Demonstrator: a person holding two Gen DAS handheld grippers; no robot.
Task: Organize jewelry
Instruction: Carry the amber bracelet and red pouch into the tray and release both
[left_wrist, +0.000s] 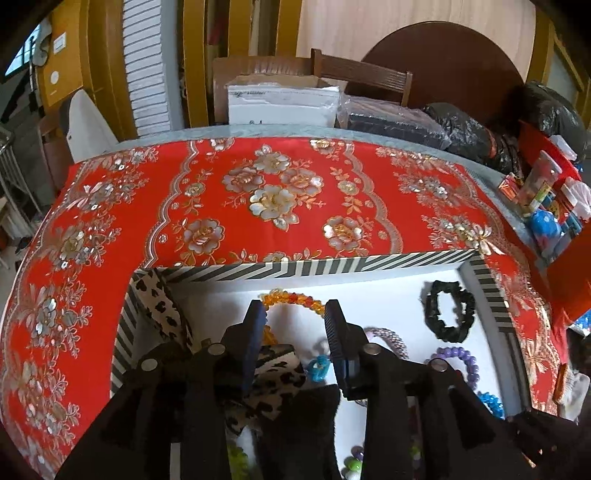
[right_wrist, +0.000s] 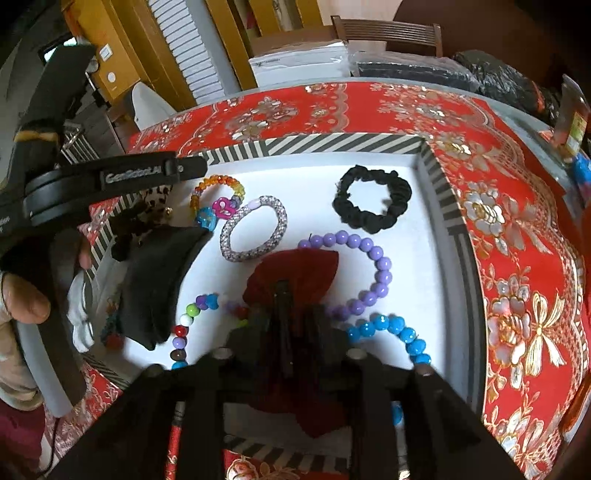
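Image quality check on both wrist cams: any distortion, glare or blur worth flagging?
Left wrist: strong fisheye, the striped tray rim and tablecloth edge bow, corners vignette dark, metallic flowers glint. Right wrist: same barrel warp, the dark red bow and the black gripper body close to the lens look soft, the black scrunchie stays sharp; light is even, shadows soft.

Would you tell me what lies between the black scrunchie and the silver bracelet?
Nothing: between the scrunchie and silver bracelet only the bare white tray floor shows, in the right wrist view.
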